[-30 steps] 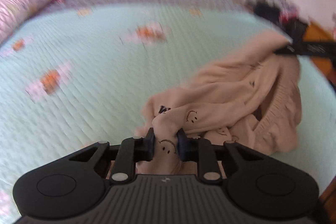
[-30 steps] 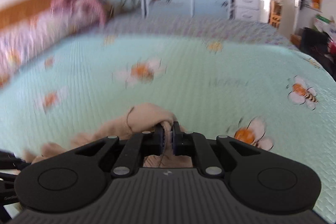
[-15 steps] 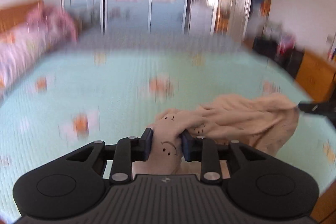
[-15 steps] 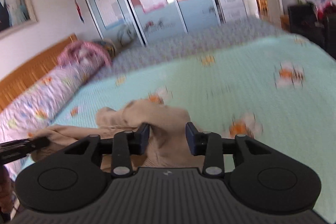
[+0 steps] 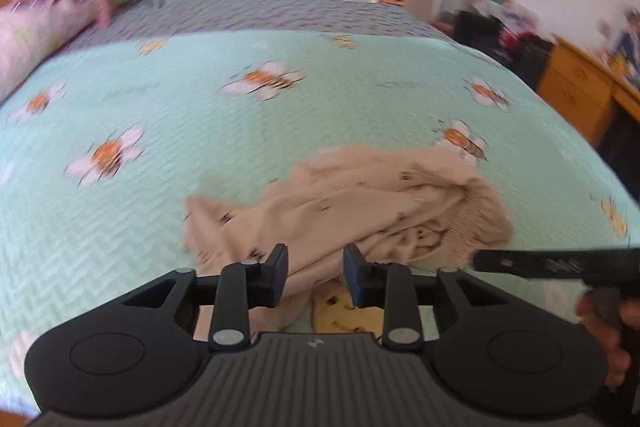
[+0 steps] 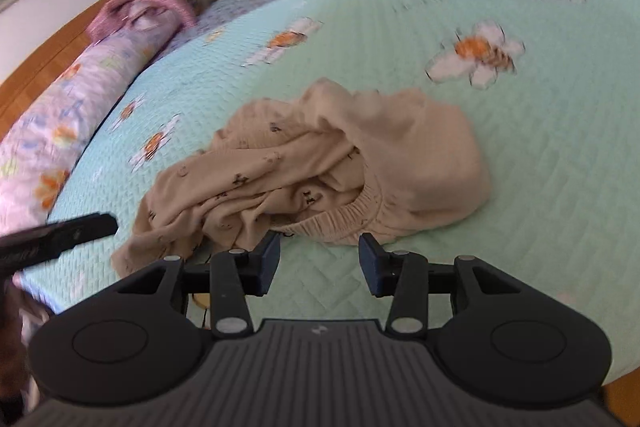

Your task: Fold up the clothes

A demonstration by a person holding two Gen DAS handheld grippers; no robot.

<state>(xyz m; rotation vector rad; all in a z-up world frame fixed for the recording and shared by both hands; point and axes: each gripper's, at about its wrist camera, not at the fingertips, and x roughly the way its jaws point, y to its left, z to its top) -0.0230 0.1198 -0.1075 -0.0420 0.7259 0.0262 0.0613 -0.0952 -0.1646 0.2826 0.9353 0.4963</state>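
Apparently both grippers clear of garment (image 6: 320,163)

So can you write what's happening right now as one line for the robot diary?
stage: before folding | left gripper: open | right gripper: open | crumpled beige smiley-print knit garment: lying loose on mint-green quilted bedspread with bee pattern

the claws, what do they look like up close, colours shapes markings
Both are matte black plastic. The left claw and right claw each have two flat dark-blue pads on linkage arms with silver pivot pins, round discs either side, and a ribbed grey centre plate bearing a small white logo.
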